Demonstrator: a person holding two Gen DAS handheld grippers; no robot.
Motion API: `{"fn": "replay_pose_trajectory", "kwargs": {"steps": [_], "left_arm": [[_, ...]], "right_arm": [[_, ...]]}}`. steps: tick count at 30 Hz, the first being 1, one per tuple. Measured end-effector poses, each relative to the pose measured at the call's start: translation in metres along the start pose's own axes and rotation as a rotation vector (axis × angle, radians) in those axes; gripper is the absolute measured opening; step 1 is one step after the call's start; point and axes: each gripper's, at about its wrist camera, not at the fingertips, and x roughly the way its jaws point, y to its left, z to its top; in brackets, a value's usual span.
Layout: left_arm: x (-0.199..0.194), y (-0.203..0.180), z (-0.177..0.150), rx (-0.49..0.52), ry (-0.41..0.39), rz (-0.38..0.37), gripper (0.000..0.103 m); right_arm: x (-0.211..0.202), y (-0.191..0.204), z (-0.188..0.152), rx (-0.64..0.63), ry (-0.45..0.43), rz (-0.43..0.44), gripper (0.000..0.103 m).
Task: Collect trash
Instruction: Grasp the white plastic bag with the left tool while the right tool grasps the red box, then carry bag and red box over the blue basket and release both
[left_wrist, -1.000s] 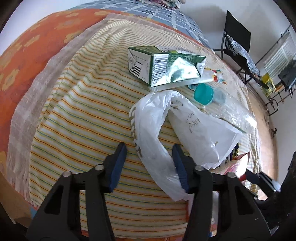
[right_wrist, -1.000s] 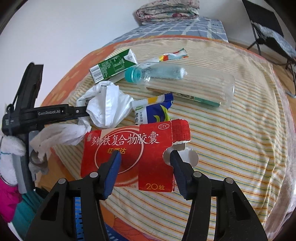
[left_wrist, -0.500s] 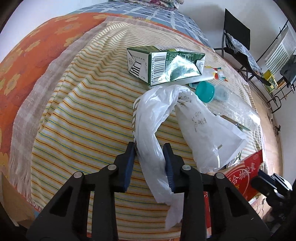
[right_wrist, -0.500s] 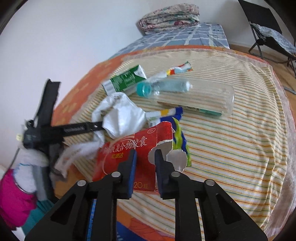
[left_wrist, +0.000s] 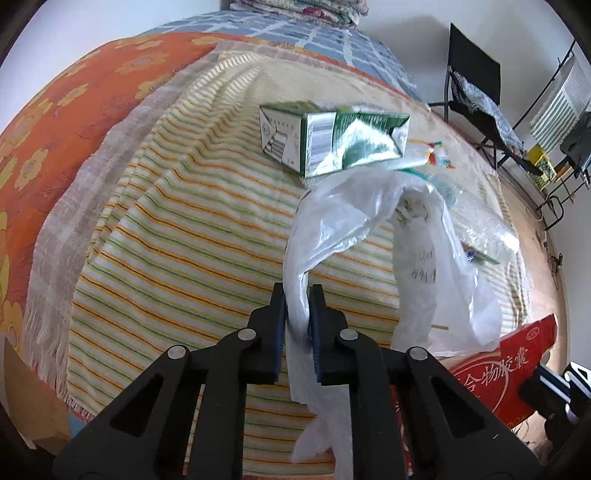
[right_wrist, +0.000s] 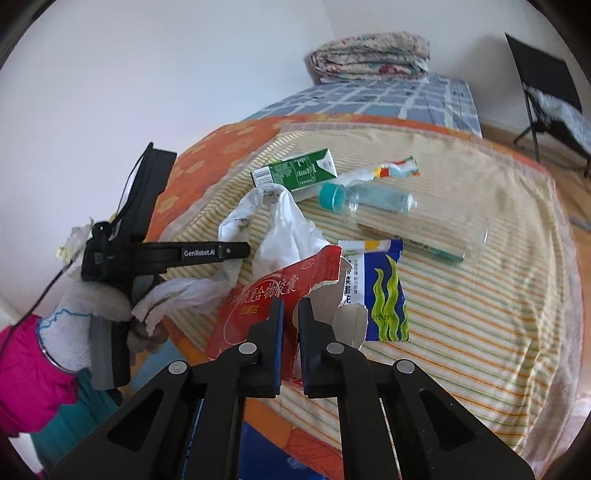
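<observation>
On a striped blanket (left_wrist: 177, 229), the left gripper (left_wrist: 297, 295) had just closed its fingers on a white plastic bag (left_wrist: 354, 206) lying just in front of a green carton (left_wrist: 332, 142). Right of the bag, the right gripper (right_wrist: 288, 308) had just clamped a torn red box (right_wrist: 280, 291) beside a blue wrapper (right_wrist: 384, 291).
</observation>
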Motion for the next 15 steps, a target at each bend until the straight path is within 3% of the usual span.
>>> {"fn": "replay_pose_trajectory", "kwargs": {"steps": [15], "left_arm": [[-0.058, 0.013, 0.009, 0.031, -0.148, -0.004, 0.010]], "right_arm": [[-0.055, -0.005, 0.010, -0.031, -0.150, -0.149, 0.002]]}}
